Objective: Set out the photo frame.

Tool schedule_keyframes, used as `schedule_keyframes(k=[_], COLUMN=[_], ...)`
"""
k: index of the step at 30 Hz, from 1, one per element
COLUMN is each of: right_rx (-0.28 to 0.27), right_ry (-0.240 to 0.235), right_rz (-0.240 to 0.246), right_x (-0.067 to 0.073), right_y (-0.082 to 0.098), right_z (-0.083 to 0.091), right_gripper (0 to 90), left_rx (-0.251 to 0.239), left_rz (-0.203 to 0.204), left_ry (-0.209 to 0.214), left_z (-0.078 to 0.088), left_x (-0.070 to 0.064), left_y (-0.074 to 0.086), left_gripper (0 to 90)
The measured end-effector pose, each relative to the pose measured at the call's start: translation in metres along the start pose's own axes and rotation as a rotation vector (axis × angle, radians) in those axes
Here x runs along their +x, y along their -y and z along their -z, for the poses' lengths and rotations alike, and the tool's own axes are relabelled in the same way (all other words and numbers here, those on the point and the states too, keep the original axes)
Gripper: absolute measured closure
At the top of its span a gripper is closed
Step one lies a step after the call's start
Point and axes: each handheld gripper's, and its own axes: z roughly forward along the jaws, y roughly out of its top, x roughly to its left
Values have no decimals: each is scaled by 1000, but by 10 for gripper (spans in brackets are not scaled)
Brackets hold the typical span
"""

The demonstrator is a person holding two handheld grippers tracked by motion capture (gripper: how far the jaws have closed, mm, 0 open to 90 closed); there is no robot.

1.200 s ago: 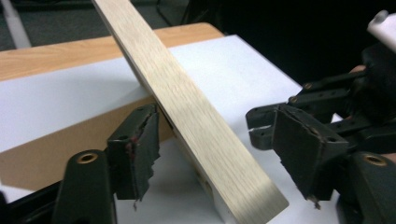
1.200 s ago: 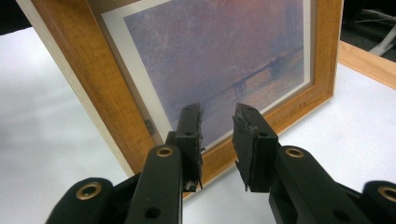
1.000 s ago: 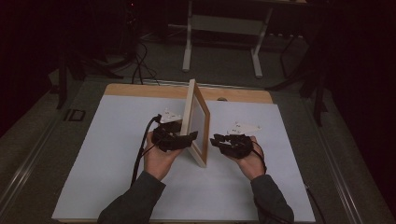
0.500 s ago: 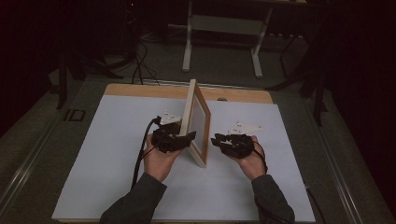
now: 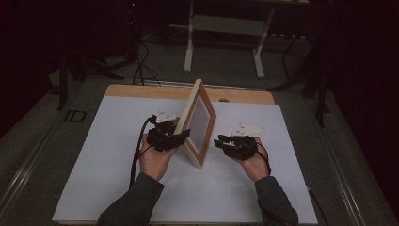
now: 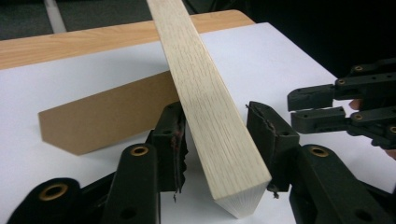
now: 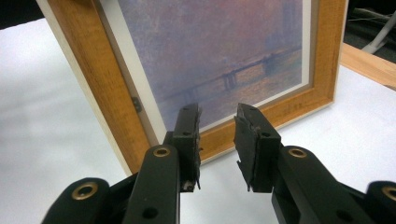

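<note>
From the high view, the picture frame (image 5: 197,123) stands upright on edge at the middle of the white table (image 5: 94,160), propped by its back stand, between both hands. The left gripper (image 5: 181,136) reaches level to its edge; the right gripper (image 5: 221,141) waits just beside, empty.

In the left gripper view, the jaws have just been closing around the frame's wooden edge, apparently not yet pinching; the cardboard stand (image 6: 102,116) leans behind.

In the right gripper view, parted jaws face the painting.

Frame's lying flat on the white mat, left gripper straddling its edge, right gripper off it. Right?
Not flat: the frame stands upright on the mat, propped by its back stand, as the high view shows. The rest holds: the left gripper straddles its edge, jaws just closing, and the right gripper is off it.
</note>
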Motion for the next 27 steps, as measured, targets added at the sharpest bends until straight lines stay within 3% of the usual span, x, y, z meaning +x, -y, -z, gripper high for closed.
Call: schedule_keyframes(k=[10,20,27], right_rx=[4,5,2], right_ry=[3,8,12], right_rz=[-4,0,-2], right_x=[-2,-4,-6], right_y=[1,0,-1], right_z=[0,2,4], right_gripper=[695,688,683], left_rx=[6,15,21], left_rz=[8,15,10], left_ry=[-6,30,77], left_z=[5,8,11], left_x=[12,23,33], left_y=[-1,-2,-2], left_gripper=[663,679,687])
